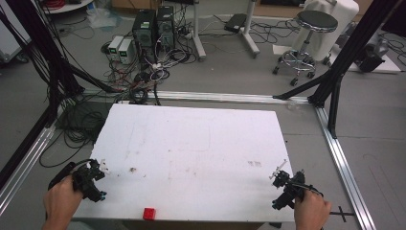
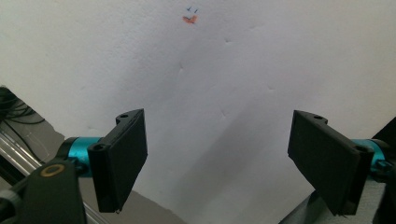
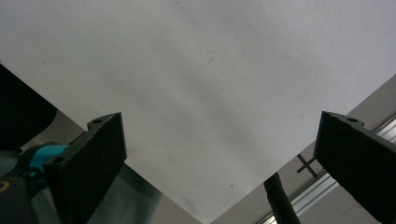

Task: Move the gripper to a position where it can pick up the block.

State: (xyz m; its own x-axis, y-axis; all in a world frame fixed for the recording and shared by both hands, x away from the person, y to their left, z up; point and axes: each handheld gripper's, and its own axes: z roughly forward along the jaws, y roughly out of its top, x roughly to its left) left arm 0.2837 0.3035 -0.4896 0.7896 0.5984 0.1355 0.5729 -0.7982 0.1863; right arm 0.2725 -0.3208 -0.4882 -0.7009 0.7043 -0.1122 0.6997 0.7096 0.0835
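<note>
Left gripper: you held the left gripper (image 1: pixel 91 179) in your left hand (image 1: pixel 61 201) over the near left corner of the white foam board (image 1: pixel 191 143), above its left edge.
Left jaws: in the left gripper view (image 2: pixel 219 163) the two black jaws stood spread wide with nothing between them, only bare white board and a strip of floor at the lower corners.
Right gripper: you held the right gripper (image 1: pixel 287 188) in your right hand (image 1: pixel 311 211) at the near right corner of the board.
Right jaws: in the right gripper view (image 3: pixel 219 163) they were spread wide and empty, and the board's corner pointed down between them.
Red block: a small red block (image 1: pixel 149 213) sat on the board right at its near edge, between your two hands and nearer the left one, well apart from both grippers.
Board surface: the board carried faint brown smudges (image 1: pixel 132 169) near the left gripper, and a small orange mark (image 2: pixel 189 19) showed far ahead in the left gripper view.
Surroundings: an aluminium rail (image 1: pixel 344 163) ran along the floor to the right of the board, a black-seated stool (image 1: pixel 311 28) stood beyond the far right corner, and computer towers (image 1: pixel 154 28) with tangled cables stood on the floor beyond the far left.
</note>
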